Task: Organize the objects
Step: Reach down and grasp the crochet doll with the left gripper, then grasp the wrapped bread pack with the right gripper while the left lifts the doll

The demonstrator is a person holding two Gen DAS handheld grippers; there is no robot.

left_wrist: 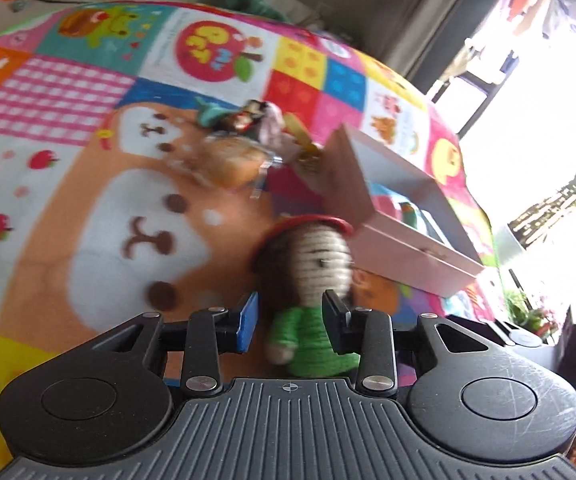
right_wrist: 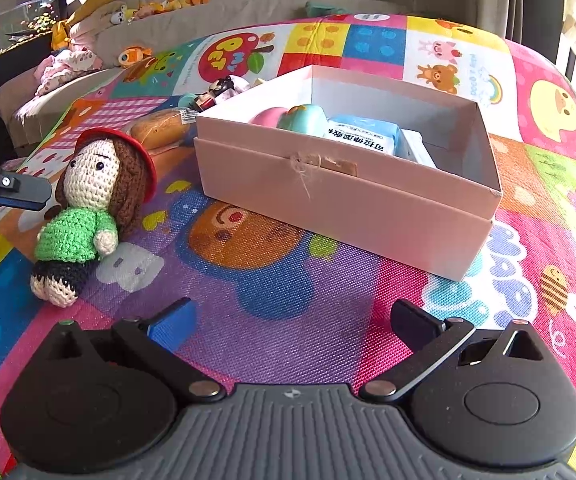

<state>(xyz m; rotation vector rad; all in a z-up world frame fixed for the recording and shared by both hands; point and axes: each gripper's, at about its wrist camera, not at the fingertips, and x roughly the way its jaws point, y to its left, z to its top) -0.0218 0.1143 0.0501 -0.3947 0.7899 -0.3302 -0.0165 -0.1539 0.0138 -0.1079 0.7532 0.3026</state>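
A bright patchwork play mat (right_wrist: 272, 280) covers the surface, printed with cartoon bears, apples, checks and coloured squares. On it sits an open pink box (right_wrist: 352, 200), which holds a teal toy (right_wrist: 308, 118) and a blue packet (right_wrist: 364, 136). Left of the box a crocheted doll (right_wrist: 92, 208) in a red hat and green top sits on the mat, leaning slightly. Behind the box's left corner lie a wrapped bread roll (right_wrist: 160, 130) and a small pile of figures (right_wrist: 216, 92). Beyond the mat a beige sofa (right_wrist: 100, 40) carries plush toys, with a lit fish tank (right_wrist: 12, 28) to its left; bright windows (left_wrist: 536, 100) stand to the box's right.

The left gripper (left_wrist: 290, 314) has its jaws partly apart around the doll's body; the blur hides whether the pads press on it. The right gripper (right_wrist: 292, 316) hovers over the mat in front of the box, jaws wide open and empty.
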